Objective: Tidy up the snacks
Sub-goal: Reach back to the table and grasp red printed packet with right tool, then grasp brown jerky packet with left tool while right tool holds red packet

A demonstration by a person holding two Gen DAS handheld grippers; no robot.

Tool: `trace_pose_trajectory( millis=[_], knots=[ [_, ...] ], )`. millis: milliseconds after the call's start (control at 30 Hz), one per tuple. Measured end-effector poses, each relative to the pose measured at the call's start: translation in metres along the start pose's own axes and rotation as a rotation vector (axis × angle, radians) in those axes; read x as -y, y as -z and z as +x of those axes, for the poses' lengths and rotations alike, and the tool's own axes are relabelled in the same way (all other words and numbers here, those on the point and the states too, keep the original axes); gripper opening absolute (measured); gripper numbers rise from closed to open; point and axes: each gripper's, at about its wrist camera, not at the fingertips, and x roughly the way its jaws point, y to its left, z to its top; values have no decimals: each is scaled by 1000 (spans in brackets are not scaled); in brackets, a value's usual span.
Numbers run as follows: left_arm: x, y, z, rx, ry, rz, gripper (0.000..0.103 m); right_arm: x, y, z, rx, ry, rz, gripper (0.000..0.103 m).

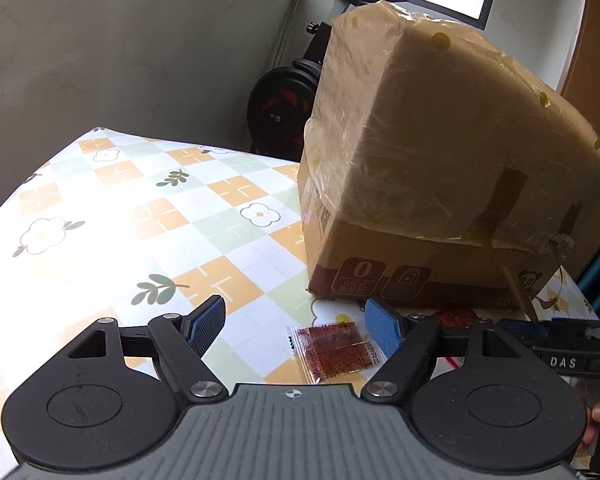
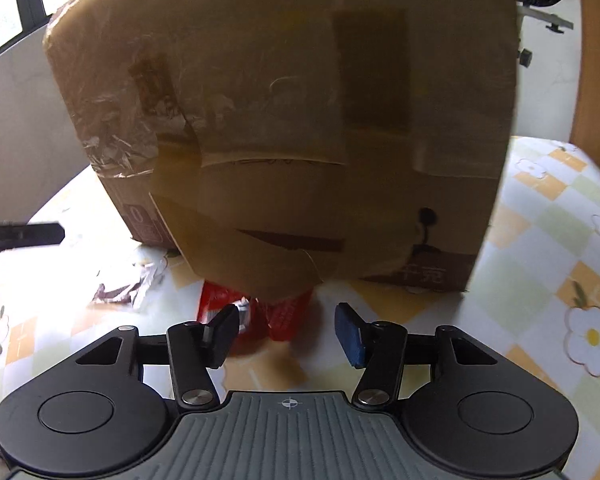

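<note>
Two snack packets lie on the counter (image 1: 100,208) at the foot of the cardboard box (image 1: 432,160), which we take as our landmark. The clear packet with dark red contents (image 1: 334,350) lies flat just in front of the box's near left corner, apart from it. The red packet (image 2: 284,316) sits right at the box's front edge, partly under a hanging cardboard flap (image 2: 260,248). A crumpled clear wrapper (image 2: 128,286) lies to the left of the red packet, also in front of the box.

Our left gripper (image 1: 296,328) hovers low in front of the box with its blue pads spread wide; the clear packet shows between them, nearer the right pad, and we see no pad pressing on it. Our right gripper (image 2: 286,330) points at the red packet, jaws partly apart, nothing pinched; whether the left pad touches the packet we cannot tell. The box is wrapped in tape and stands on a checked, flowered cloth covering the counter.
</note>
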Motion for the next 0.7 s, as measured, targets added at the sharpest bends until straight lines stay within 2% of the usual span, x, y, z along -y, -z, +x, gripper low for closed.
trace_pose_trajectory(
  millis=[133, 200, 233, 567, 700],
  knots=[
    [-2, 10, 1, -29, -7, 8, 78, -3, -7, 17, 6, 6, 16, 49],
    [-2, 14, 2, -41, -9, 16, 78, -9, -7, 20, 7, 25, -23, 36],
    [-2, 15, 3, -45, -9, 18, 78, -11, -6, 21, 14, 26, -43, 33],
    [13, 16, 28, -69, 12, 76, 78, -4, 29, -4, 60, 9, -66, 32],
    [22, 20, 38, -93, -2, 97, 77, 3, 34, -6, 78, -11, -25, 32]
  ],
)
